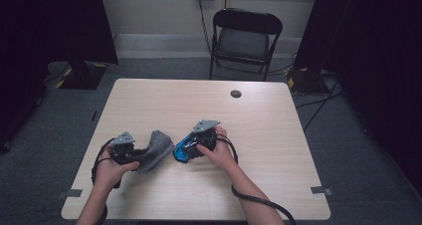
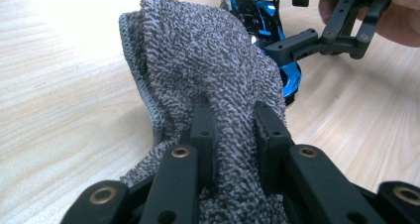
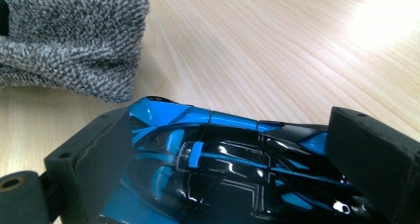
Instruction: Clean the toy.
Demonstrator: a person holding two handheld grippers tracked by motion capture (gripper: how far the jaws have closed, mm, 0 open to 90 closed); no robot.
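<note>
A grey knitted cloth (image 1: 155, 149) hangs bunched from my left gripper (image 1: 141, 157), lifted a little off the wooden table (image 1: 209, 105). In the left gripper view the two black jaws pinch a fold of the cloth (image 2: 198, 70) between them, my left gripper (image 2: 232, 135) shut on it. A blue and black toy car (image 1: 184, 149) is clamped sideways in my right gripper (image 1: 190, 146), just right of the cloth. In the right gripper view the car (image 3: 223, 164) sits between both pads, with the cloth (image 3: 74, 40) close at upper left. The car (image 2: 270, 33) lies just behind the cloth in the left gripper view.
A black folding chair (image 1: 245, 38) stands beyond the table's far edge. A round cable hole (image 1: 236, 93) sits near the back of the tabletop. Cables trail from both grippers toward the front edge. Dark curtains hang at left and right.
</note>
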